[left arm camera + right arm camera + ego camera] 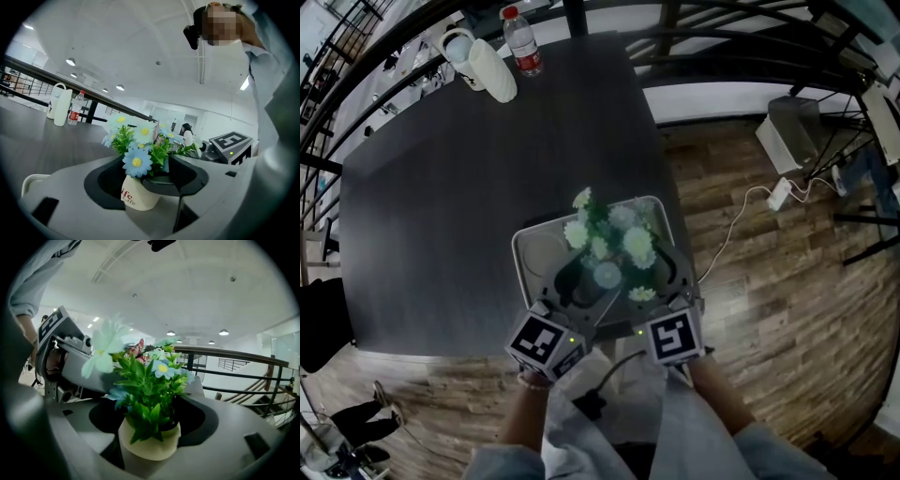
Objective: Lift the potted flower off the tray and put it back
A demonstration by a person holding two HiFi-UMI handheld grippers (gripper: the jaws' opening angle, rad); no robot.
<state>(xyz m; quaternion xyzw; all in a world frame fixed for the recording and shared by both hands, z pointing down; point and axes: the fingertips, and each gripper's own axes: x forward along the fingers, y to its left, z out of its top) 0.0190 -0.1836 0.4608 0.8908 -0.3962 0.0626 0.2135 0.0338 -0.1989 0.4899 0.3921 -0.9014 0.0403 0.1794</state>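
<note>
Person in pale grey sleeves (766, 448) with two grey handheld grippers.
The left gripper (579, 286) and right gripper (666, 272) each bear a white cube (539, 342) with black square markers and a green light (572, 339); black cable (602, 380) at six o'clock.

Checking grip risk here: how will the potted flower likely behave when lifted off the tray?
The potted flower looks top-heavy, its blooms spreading wider than the small pot, so a push may tip it. The smooth rounded pot could slip. It is probably light, with floppy petals.
</note>
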